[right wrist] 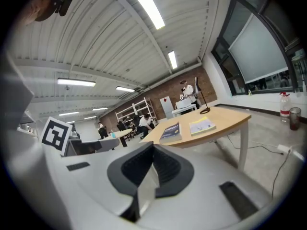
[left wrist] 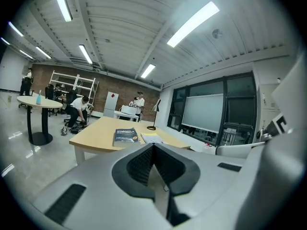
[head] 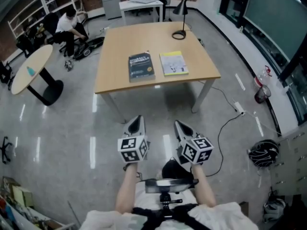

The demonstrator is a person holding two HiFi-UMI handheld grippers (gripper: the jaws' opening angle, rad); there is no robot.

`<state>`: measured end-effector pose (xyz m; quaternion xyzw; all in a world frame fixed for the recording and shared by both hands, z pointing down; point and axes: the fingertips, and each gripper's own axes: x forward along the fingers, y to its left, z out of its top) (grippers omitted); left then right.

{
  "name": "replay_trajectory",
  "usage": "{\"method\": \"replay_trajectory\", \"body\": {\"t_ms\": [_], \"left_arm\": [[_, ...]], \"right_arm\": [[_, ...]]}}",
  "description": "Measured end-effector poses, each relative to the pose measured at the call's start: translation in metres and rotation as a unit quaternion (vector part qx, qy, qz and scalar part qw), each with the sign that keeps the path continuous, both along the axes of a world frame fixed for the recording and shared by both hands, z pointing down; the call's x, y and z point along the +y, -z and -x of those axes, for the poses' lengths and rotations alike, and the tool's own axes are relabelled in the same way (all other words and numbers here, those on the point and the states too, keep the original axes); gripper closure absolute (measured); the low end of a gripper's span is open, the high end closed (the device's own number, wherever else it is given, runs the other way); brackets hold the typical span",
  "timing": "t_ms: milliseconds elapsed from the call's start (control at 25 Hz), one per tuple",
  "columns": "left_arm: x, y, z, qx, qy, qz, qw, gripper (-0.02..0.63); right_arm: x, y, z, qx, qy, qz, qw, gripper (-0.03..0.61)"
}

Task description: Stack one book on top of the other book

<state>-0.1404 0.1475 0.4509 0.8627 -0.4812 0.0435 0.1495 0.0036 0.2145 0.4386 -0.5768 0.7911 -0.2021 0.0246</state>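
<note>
A dark book (head: 141,66) and a thinner yellow-and-white book (head: 173,63) lie side by side near the front edge of a wooden table (head: 120,42). The dark book (left wrist: 125,136) and the yellow book (left wrist: 151,138) show ahead in the left gripper view. In the right gripper view the dark book (right wrist: 171,131) lies left of the yellow one (right wrist: 202,126). My left gripper (head: 137,122) and right gripper (head: 180,127) hang over the floor, well short of the table. Both are shut and hold nothing.
A black desk lamp (head: 181,14) stands at the table's far right. A round side table (head: 29,71) is to the left, with a crouching person (head: 67,25) behind it. A cable and plug (head: 236,110), a bottle (head: 261,90) and a helmet (head: 263,153) lie on the floor to the right.
</note>
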Motion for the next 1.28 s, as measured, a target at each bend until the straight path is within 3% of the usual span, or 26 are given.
{"method": "replay_trajectory", "body": {"t_ms": [320,760,1040,1280], "left_arm": [[-0.083,-0.039,-0.030,-0.011,-0.007,0.035,0.9993,0.612],[-0.284,-0.040,-0.074,-0.023,0.024,0.035,0.9988,0.612],[-0.365,-0.033,-0.057,-0.007,0.062,0.034,0.9975,0.612],[-0.410,-0.055,-0.044,-0.023,0.037,0.073,0.9964,0.612]], "right_arm": [[-0.091,-0.028,-0.036,-0.007,-0.008,0.027,1.000,0.575],[-0.301,-0.039,-0.079,0.000,0.043,0.040,0.998,0.575],[-0.402,-0.029,-0.063,0.020,0.093,0.037,0.995,0.574],[-0.453,-0.034,-0.036,0.026,0.122,0.053,0.991,0.575]]}}
